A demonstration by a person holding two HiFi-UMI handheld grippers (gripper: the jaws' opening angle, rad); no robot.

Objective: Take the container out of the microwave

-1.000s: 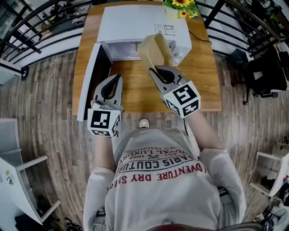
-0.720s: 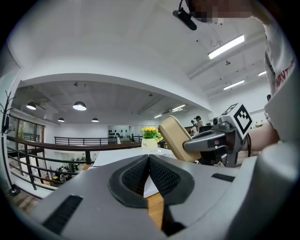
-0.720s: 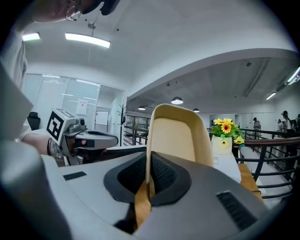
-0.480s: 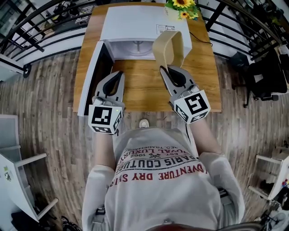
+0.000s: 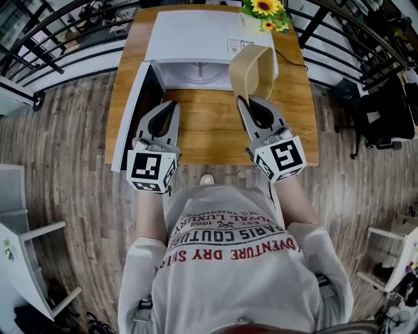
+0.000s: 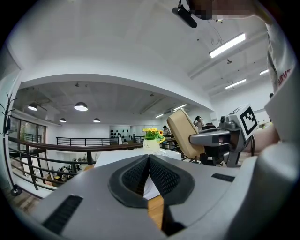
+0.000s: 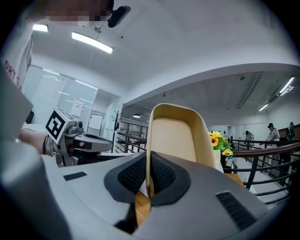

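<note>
A beige plastic container (image 5: 252, 69) hangs tilted in the air in front of the right front corner of the white microwave (image 5: 196, 34). My right gripper (image 5: 246, 99) is shut on its near wall. In the right gripper view the thin wall of the container (image 7: 176, 133) stands pinched between the pads of the right gripper (image 7: 148, 161). The microwave's cavity (image 5: 193, 74) looks bare. My left gripper (image 5: 172, 104) hovers over the table before the open door (image 5: 127, 116), jaws together on nothing. From the left gripper view the left gripper (image 6: 149, 158) is shut, and the container (image 6: 182, 134) shows to the right.
The microwave sits on a wooden table (image 5: 206, 134), its door swung out to the left. A pot of sunflowers (image 5: 262, 9) stands at the microwave's back right. Black railings (image 5: 52, 49) and wooden floor surround the table. A white chair (image 5: 26, 254) is at lower left.
My right gripper has carried the container up and to the right, away from the microwave's mouth toward its right front corner. The left gripper has stayed nearly still.
</note>
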